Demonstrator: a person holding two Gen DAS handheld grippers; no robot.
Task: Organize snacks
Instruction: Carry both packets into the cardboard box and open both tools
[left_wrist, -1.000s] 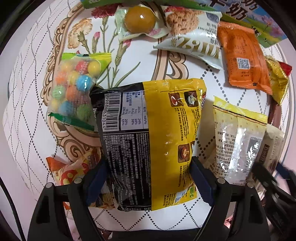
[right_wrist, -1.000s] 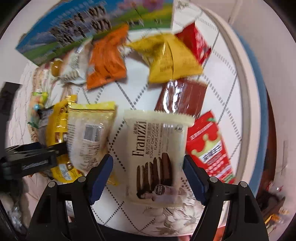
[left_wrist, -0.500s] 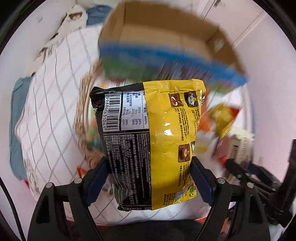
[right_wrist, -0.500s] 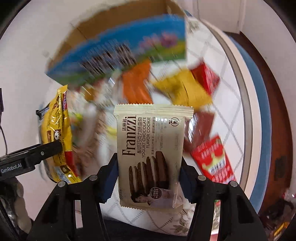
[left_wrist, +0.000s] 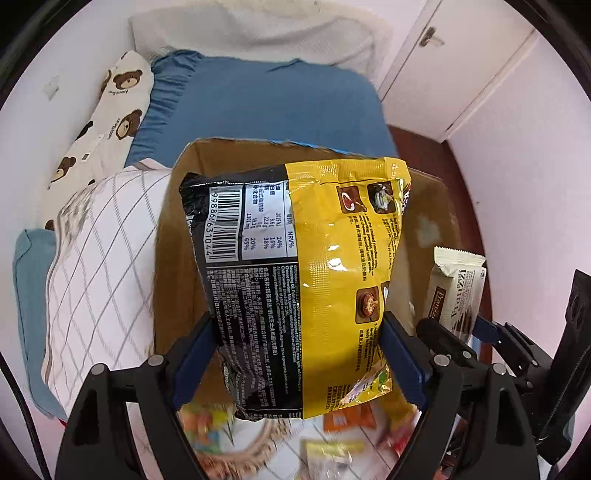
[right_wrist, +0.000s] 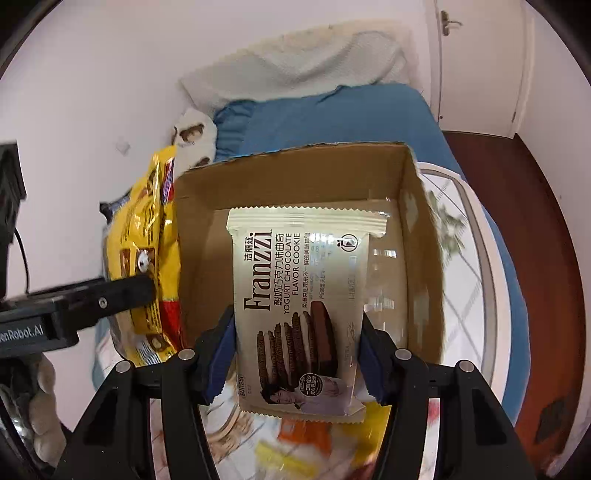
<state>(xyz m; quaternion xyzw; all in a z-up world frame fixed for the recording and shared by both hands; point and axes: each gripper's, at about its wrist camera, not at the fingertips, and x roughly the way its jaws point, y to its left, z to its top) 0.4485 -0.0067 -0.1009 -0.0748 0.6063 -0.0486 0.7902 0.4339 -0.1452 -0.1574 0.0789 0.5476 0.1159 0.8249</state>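
Observation:
My left gripper (left_wrist: 297, 354) is shut on a yellow and black noodle packet (left_wrist: 306, 280), held in the air over the open cardboard box (left_wrist: 177, 236). My right gripper (right_wrist: 297, 354) is shut on a cream Franzzi cookie packet (right_wrist: 299, 295), held over the same cardboard box (right_wrist: 421, 266). The box looks bare inside. In the right wrist view the noodle packet (right_wrist: 147, 236) and the left gripper's finger (right_wrist: 110, 295) show at the left. In the left wrist view the cookie packet (left_wrist: 458, 288) shows at the right.
Several loose snack packets (left_wrist: 347, 421) lie blurred on the white quilted cover (left_wrist: 96, 273) below the grippers. A blue bedsheet (left_wrist: 266, 107) and a bear-print pillow (left_wrist: 110, 110) lie behind the box. White walls and a door (right_wrist: 480, 66) stand beyond.
Both grippers have lifted their packets off the cover and swung up and forward to the box. The right gripper closed on the cookie packet.

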